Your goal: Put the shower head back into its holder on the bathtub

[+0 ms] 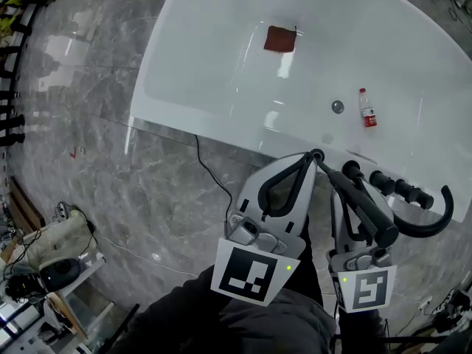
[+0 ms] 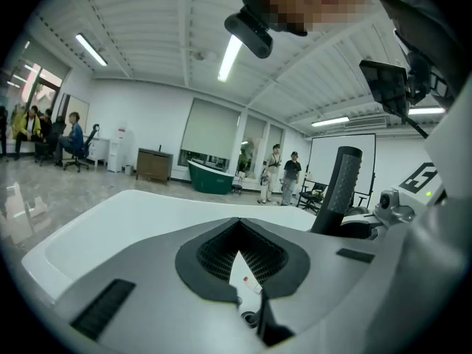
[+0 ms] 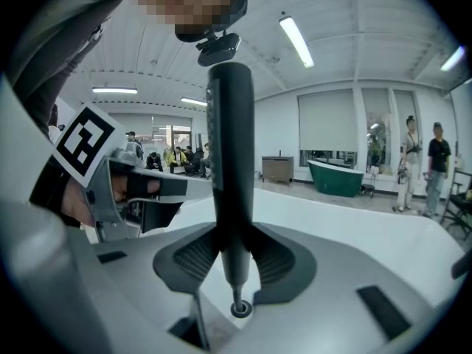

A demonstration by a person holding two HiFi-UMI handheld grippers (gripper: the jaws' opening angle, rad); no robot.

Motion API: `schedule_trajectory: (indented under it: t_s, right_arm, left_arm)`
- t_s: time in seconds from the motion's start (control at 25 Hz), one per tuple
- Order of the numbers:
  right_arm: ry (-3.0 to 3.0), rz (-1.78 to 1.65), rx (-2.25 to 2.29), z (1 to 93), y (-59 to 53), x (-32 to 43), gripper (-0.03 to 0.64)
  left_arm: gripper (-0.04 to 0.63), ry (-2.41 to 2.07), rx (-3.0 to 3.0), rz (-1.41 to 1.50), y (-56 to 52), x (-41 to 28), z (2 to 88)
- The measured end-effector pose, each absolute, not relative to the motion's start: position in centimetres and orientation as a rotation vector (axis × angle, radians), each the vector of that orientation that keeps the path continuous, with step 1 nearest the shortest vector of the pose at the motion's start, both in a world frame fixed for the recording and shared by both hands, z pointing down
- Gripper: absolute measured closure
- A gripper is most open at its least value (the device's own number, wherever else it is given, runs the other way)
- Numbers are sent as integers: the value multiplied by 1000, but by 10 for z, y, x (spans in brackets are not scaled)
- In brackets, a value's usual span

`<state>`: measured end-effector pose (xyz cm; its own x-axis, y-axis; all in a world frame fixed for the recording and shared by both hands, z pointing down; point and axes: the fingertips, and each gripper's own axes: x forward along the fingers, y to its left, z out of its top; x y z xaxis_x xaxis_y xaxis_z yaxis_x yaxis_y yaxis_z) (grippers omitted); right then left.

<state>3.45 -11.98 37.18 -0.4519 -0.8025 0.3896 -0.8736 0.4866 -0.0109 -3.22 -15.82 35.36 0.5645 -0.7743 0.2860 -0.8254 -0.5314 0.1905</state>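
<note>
Black and slim, the shower head [image 3: 230,161] stands upright, clenched in the right gripper [image 3: 232,268] over the white bathtub [image 1: 221,65] rim, beside black tap knobs [image 1: 402,190]. Only the head view shows a red cloth [image 1: 280,39] in the tub, near a bottle [image 1: 366,109]. The left gripper [image 1: 316,156] is closed, empty.
</note>
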Motion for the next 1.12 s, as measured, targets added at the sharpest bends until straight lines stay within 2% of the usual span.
schedule_trajectory:
  t_s: [1.12]
  right_arm:
    - [-2317, 407, 1357, 465, -134, 40, 477]
  left_arm:
    - [592, -1247, 2413, 315, -172, -27, 418]
